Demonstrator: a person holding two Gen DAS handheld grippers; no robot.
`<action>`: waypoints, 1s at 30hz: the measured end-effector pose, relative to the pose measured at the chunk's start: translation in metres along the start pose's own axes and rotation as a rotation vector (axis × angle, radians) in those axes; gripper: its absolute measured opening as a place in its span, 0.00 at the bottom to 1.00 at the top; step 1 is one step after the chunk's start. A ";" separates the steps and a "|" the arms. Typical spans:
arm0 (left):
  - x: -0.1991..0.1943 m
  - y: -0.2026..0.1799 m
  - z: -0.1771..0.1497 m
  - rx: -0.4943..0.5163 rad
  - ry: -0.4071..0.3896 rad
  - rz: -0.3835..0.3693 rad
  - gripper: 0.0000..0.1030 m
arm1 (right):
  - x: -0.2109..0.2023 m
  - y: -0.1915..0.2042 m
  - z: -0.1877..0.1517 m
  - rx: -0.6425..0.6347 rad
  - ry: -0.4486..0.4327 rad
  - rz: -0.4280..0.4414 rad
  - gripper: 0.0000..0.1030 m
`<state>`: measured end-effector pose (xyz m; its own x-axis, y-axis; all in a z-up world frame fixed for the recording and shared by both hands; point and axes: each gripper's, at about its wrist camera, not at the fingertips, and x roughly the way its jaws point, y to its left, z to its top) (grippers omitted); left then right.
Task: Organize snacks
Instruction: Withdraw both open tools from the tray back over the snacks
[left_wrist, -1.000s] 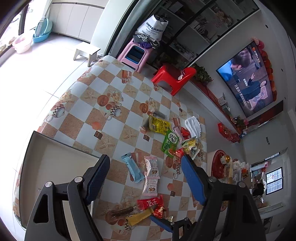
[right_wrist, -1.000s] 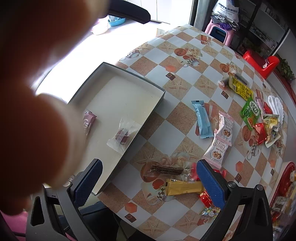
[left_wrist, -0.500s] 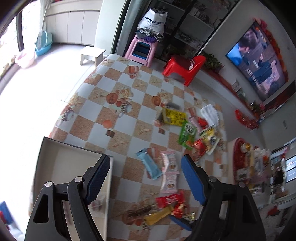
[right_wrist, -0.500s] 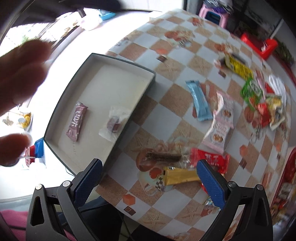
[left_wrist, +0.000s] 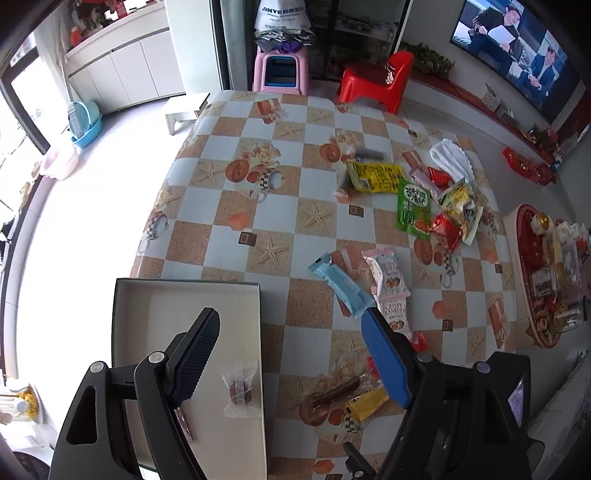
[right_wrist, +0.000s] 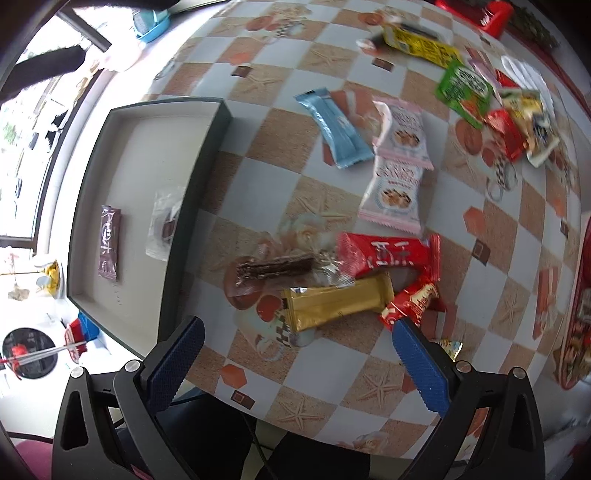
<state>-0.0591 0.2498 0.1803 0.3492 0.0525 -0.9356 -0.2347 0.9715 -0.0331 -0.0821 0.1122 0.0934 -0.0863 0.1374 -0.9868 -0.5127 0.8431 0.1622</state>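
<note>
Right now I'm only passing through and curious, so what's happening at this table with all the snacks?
A person with a gripper in each hand is sorting snacks into a shallow box. Two are in it: a brown bar and a clear-wrapped sweet. The rest lie on the table. Both the left gripper and the right gripper are open and empty, the right one above a gold bar.

In the left wrist view, the left gripper's (left_wrist: 290, 354) right finger hides the lower end of the pink cracker packet (left_wrist: 388, 280) at five o'clock. The tray (left_wrist: 184, 286) is cut off at six. The right wrist view is motion-blurred; the yellow packet's (right_wrist: 421, 46) print at one o'clock is unreadable.
</note>
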 end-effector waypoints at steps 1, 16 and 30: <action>0.001 -0.001 -0.001 0.005 0.006 0.001 0.80 | 0.001 -0.003 -0.001 0.009 0.002 0.000 0.99; 0.009 -0.007 -0.005 0.027 0.037 0.023 0.80 | 0.005 -0.011 -0.006 0.044 0.020 0.005 0.99; 0.002 0.004 0.001 -0.006 -0.008 0.057 0.80 | 0.006 -0.010 -0.007 0.036 0.019 0.005 0.99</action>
<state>-0.0582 0.2543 0.1787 0.3420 0.1099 -0.9332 -0.2600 0.9654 0.0184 -0.0830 0.1006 0.0862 -0.1054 0.1315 -0.9857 -0.4810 0.8608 0.1663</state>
